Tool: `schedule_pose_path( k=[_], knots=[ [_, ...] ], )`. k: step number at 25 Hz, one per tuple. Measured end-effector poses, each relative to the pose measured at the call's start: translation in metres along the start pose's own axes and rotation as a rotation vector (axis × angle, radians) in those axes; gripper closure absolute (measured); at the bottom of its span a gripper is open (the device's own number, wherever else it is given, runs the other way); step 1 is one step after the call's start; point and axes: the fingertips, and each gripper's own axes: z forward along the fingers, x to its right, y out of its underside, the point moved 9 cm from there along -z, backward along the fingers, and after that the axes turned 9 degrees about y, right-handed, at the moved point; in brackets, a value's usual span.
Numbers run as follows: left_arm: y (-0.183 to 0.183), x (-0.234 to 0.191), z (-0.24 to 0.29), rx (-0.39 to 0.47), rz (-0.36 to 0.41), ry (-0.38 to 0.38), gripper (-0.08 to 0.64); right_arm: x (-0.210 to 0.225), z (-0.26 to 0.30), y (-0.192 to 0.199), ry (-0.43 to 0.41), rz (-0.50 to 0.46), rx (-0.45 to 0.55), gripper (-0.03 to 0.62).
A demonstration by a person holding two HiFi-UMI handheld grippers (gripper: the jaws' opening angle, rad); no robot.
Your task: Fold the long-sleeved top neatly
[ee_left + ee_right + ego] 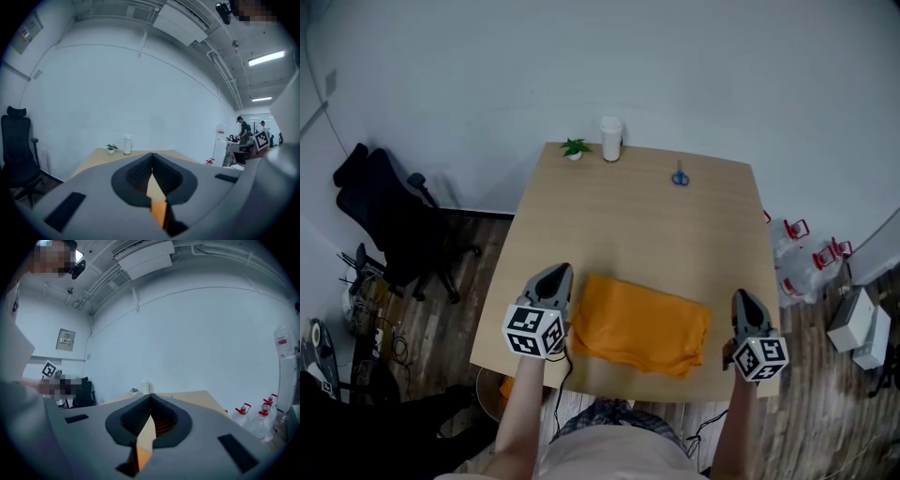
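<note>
The orange long-sleeved top (pixel 639 325) lies folded into a compact rectangle near the front edge of the wooden table (pixel 637 216). My left gripper (pixel 555 273) hovers just left of the top, jaws shut with nothing between them. My right gripper (pixel 742 299) is held off the top's right side, also shut and empty. In the left gripper view the jaws (pixel 152 155) meet in a closed line pointing across the table, and a sliver of orange cloth (pixel 158 212) shows below them. The right gripper view shows the same closed jaws (pixel 150 396) with a bit of orange (pixel 142 456) beneath.
At the table's far edge stand a small green plant (pixel 575 148) and a white cup (pixel 611 139), with blue scissors (pixel 680 177) to their right. A black office chair (pixel 394 220) is on the floor at left; red-capped bottles (pixel 806 253) stand at right.
</note>
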Motion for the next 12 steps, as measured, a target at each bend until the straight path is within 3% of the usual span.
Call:
schedule_pose_path(
  k=[5, 12],
  knots=[
    [-0.003, 0.006, 0.0, 0.031, 0.038, -0.076, 0.558, -0.001, -0.006, -0.009, 0.101, -0.005, 0.059, 0.583],
    [-0.004, 0.014, 0.0, 0.044, 0.038, -0.089, 0.558, -0.002, -0.013, -0.011, 0.167, -0.034, 0.081, 0.584]
  ],
)
